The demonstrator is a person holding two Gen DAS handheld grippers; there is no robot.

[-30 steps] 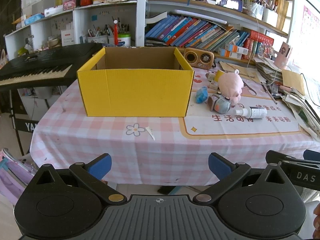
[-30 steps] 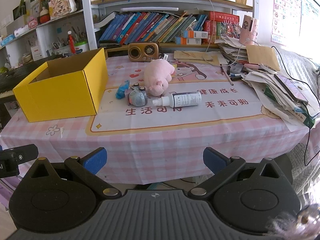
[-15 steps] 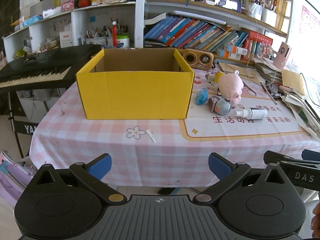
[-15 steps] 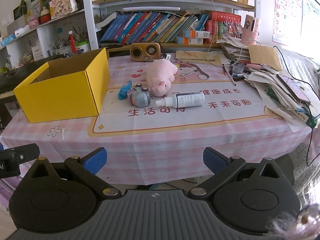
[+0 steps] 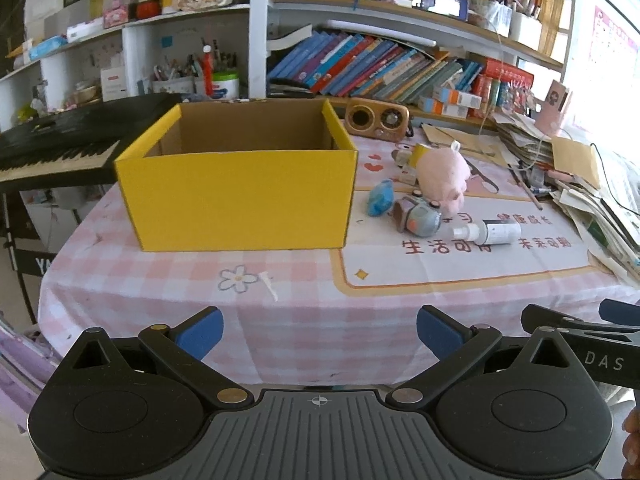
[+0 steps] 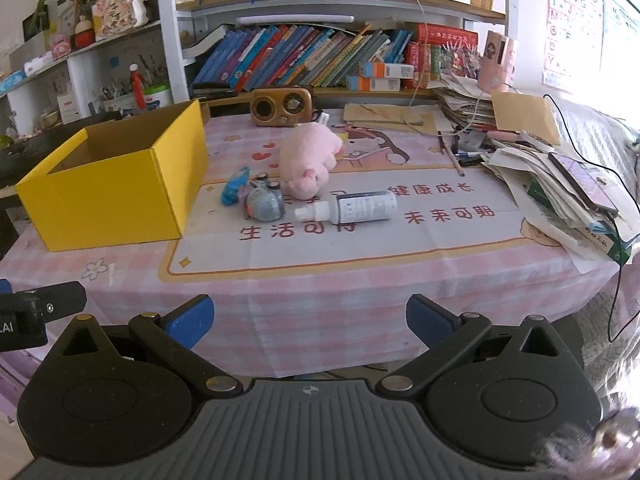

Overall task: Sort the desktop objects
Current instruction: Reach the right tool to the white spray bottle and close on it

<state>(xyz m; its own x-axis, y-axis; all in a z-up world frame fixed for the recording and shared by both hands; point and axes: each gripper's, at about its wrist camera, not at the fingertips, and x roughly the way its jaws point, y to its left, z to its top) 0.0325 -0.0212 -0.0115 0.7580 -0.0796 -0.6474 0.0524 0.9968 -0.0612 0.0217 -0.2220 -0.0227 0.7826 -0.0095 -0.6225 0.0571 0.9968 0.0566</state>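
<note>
An open yellow cardboard box (image 5: 240,196) (image 6: 116,196) stands on the pink checked tablecloth, and what shows of its inside holds nothing. To its right lie a pink plush pig (image 5: 442,178) (image 6: 310,158), a blue-grey toy (image 5: 418,216) (image 6: 262,204), a small blue object (image 5: 380,198) (image 6: 234,186) and a white spray bottle (image 5: 488,233) (image 6: 354,208) on its side. My left gripper (image 5: 318,330) hangs open in front of the table edge, below the box. My right gripper (image 6: 308,320) is open too, short of the table edge below the bottle. Neither holds anything.
A brown retro radio (image 6: 282,106) sits at the table's back. Stacked papers and a phone (image 6: 576,184) crowd the right side. Bookshelves (image 6: 320,60) rise behind, and a black keyboard piano (image 5: 64,148) stands to the left. A white scrap (image 5: 269,285) lies near the front edge.
Both grippers have crept forward toward the table, so the box and objects look slightly nearer. Nothing on the table has moved.
</note>
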